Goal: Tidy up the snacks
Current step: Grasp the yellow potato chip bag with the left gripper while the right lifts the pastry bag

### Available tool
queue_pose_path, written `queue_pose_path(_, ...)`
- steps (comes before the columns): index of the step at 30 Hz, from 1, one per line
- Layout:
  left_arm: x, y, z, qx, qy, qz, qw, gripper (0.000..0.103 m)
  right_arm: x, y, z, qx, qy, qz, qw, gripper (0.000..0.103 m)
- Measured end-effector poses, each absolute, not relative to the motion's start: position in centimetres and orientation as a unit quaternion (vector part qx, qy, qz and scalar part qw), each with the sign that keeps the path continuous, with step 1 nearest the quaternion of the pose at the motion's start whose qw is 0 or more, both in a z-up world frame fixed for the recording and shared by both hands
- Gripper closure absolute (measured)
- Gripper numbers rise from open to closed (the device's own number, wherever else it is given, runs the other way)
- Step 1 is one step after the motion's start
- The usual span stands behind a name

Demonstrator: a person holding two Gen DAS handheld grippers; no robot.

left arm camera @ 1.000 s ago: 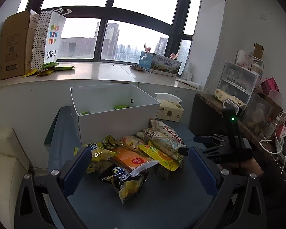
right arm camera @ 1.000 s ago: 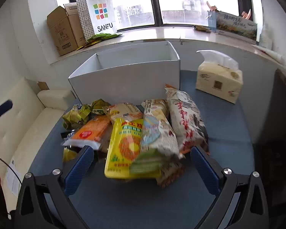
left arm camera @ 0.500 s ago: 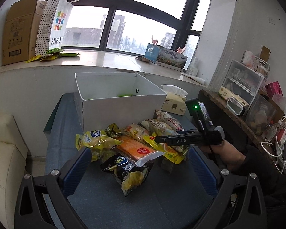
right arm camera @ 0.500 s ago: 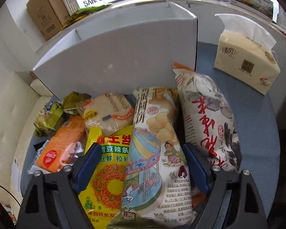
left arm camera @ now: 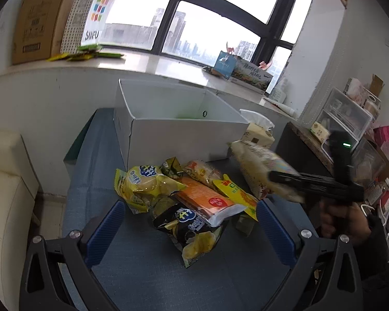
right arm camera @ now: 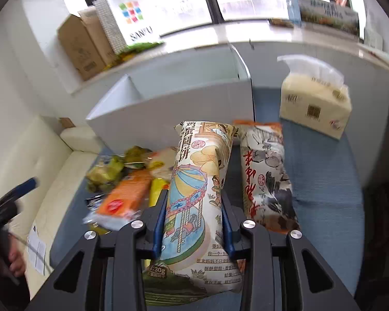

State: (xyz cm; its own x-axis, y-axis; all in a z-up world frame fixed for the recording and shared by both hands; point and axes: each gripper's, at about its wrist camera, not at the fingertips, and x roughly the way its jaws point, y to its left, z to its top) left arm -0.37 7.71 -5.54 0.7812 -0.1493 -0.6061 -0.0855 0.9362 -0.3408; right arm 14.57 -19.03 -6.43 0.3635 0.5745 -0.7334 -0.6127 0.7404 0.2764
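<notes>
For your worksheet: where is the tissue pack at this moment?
In the right wrist view the tissue pack stands upper right on the blue table, just right of the white box and behind the red-lettered snack bag.

right tongs [right arm camera: 194, 223] clamped tight – left tongs [left arm camera: 186, 223] spread wide

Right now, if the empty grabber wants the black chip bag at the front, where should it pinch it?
Probably at the crimped bottom edge of the black chip bag, coming from the near side. It lies flat on the blue table, with that flat end pointing toward the open left gripper. The far end is tucked under the orange packet.
</notes>
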Motion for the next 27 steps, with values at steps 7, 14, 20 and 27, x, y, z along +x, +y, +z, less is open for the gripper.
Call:
queue_pose_path(7, 5.7, 10.8, -9.5, -0.224, 0.388, 0.025, 0.894, 0.0, 10.2, -21.6, -3.5, 0.008, 0.399, 0.385, 0.832, 0.064)
queue_pose_path(14, 10.1, 14.5, -13.8, -0.33, 0.448, 0.073, 0.828, 0.001, 8.5, -22.5, -3.0, 0.019, 0.39, 0.387, 0.835, 0.064)
queue_pose_path(20, 10.1, 15.7, -16.6, -0.386, 0.458, 0.045, 0.799, 0.028, 8.2, -22.1, -3.5, 0.015, 0.397, 0.39, 0.831, 0.064)
queue_pose_path(27, 6.2, 14.7, -12.9, -0.308, 0.393, 0.044, 0.865, 0.036, 7.7, -21.1, -4.0, 0.007, 0.398, 0.4, 0.826, 0.064)
